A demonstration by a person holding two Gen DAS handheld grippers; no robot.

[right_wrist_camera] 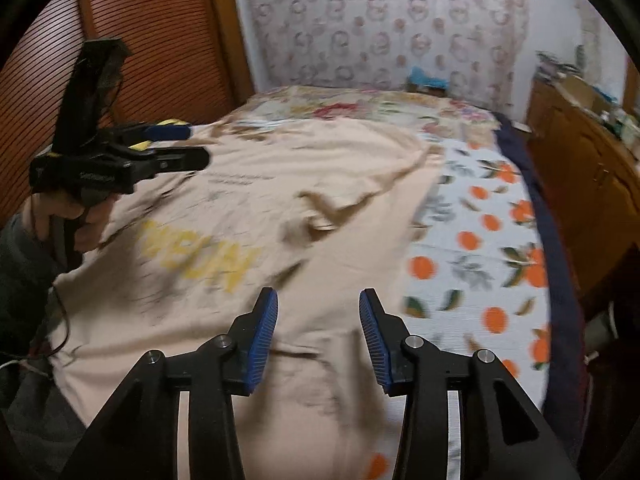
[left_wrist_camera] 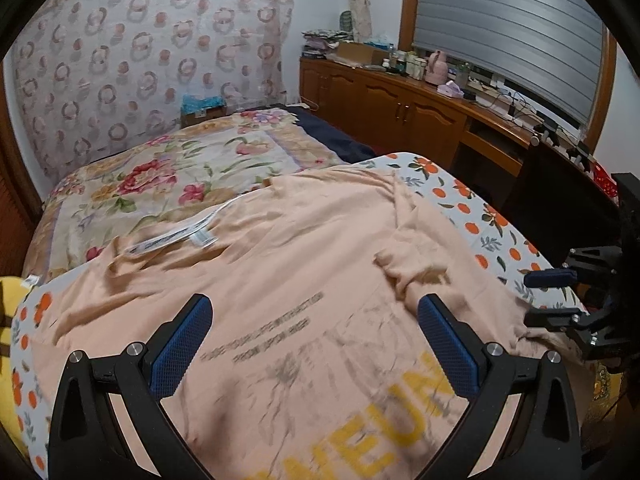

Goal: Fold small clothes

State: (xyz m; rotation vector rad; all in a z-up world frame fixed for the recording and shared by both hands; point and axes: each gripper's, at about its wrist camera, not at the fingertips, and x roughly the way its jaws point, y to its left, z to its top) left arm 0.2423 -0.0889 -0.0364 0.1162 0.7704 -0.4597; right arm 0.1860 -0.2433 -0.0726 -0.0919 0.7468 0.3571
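A peach T-shirt (left_wrist_camera: 304,240) with yellow letters and grey print lies spread and wrinkled on the bed, with a white label (left_wrist_camera: 176,238) showing near its far edge. My left gripper (left_wrist_camera: 316,316) hovers open and wide over the printed part, nothing between its fingers. In the right wrist view the same shirt (right_wrist_camera: 280,184) fills the middle. My right gripper (right_wrist_camera: 318,308) is open above the shirt's near right part, its blue pads not pressing on cloth. The left gripper (right_wrist_camera: 186,146) appears at the left, held by a hand (right_wrist_camera: 60,216). The right gripper (left_wrist_camera: 554,296) shows at the left view's right edge.
The shirt rests on a white sheet with orange fruit print (right_wrist_camera: 492,240), over a floral quilt (left_wrist_camera: 168,176). A dark blue blanket edge (right_wrist_camera: 536,184) runs along the bed's right side. A wooden cabinet (left_wrist_camera: 400,108) with clutter stands beyond, and a slatted wooden door (right_wrist_camera: 160,40) on the left.
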